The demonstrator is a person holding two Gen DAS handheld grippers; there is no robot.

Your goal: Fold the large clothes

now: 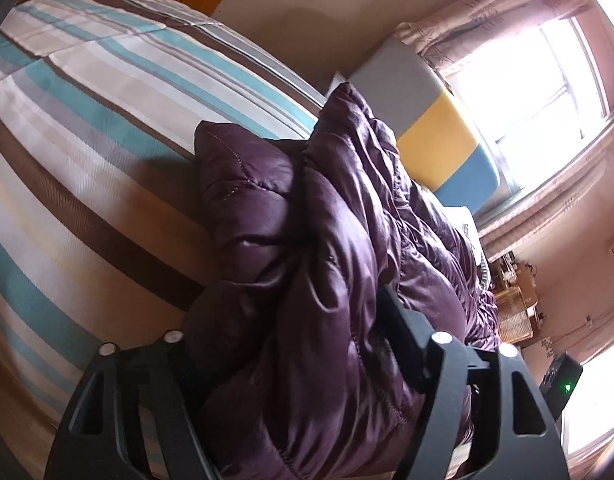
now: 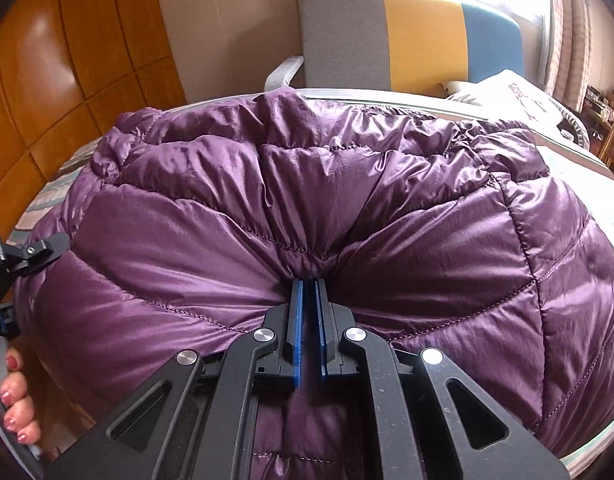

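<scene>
Jacket (image 1: pixel 327 248), a puffy purple quilted one, lies heaped on the striped bed (image 1: pixel 79 128), and it fills the space in front of both my tongs; in the left wrist view a thick bunched fold of it sits right between the arms of my left tongs (image 1: pixel 299 344), which stand spread wide around the bulk; the right finger (image 1: pixel 403 332) lies against the fabric, the left one is hidden behind the padding, so I cannot tell whether the pads truly press on it; in the right wrist view my left tongs show again at the jacket's left edge (image 2: pixel 31 256), with my hand (image 2: pixel 15 404) on its handle lower down; my right tongs (image 2: pixel 309 284) sit at the middle of the jacket's near side, jaws drawn almost together, the blue pads (image 2: pixel 298 320) pinching a small tuck of fabric at their tips so that creases fan outward from that point; the shell is glossy and slippery-looking, stitched into broad pillowy panels with fine seams, crumpled along the far edge; beyond it stands a grey, yellow and blue headboard (image 2: pixel 407 36), and wooden panelling (image 2: pixel 67 60) on the left.
</scene>
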